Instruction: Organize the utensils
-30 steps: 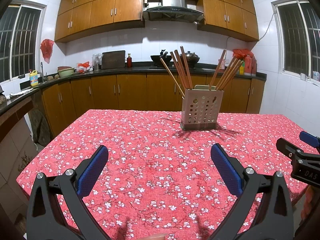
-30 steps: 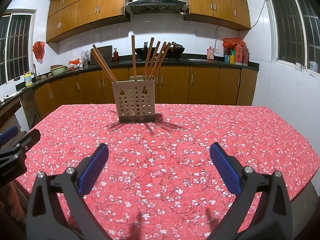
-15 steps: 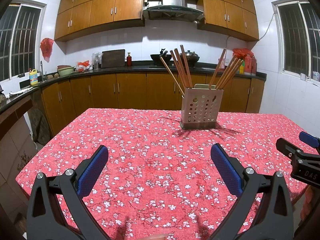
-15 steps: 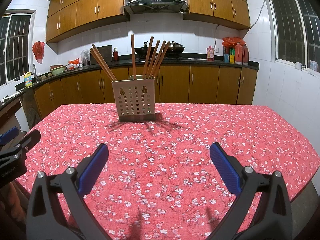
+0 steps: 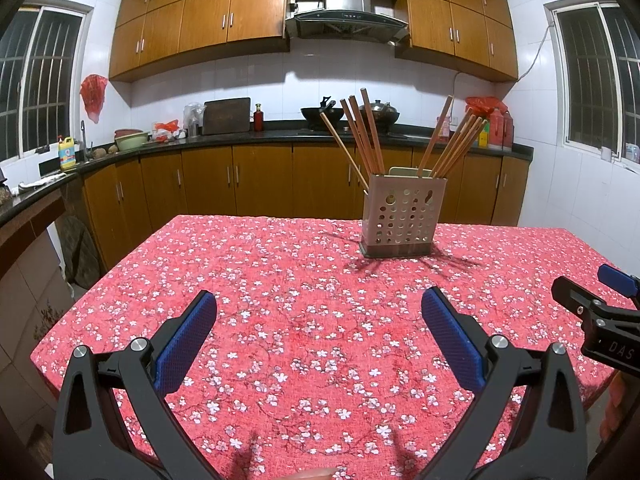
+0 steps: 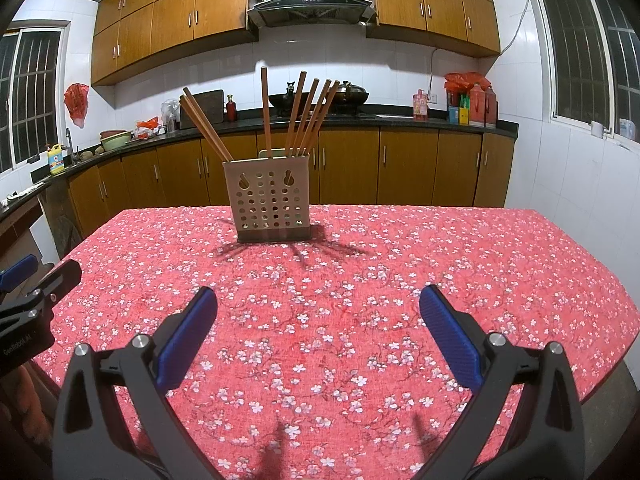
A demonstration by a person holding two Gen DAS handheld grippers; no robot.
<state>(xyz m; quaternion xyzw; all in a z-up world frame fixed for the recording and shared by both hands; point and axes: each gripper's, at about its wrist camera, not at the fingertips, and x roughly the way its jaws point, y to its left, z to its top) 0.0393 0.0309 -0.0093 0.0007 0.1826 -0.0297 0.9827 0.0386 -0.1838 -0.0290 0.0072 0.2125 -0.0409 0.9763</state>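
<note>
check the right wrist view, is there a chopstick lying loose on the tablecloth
No, every one of the chopsticks stands in the perforated holder, and the floral tablecloth shows only their shadows.

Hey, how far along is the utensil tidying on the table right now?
Looks done: all the chopsticks in view stand in the perforated holder, in two bunches. No loose utensil shows on the floral tablecloth. In hand: nothing; the left gripper and right gripper are both open over bare cloth, well short of the holder. Left: nothing visible to collect, so the job appears finished.
</note>
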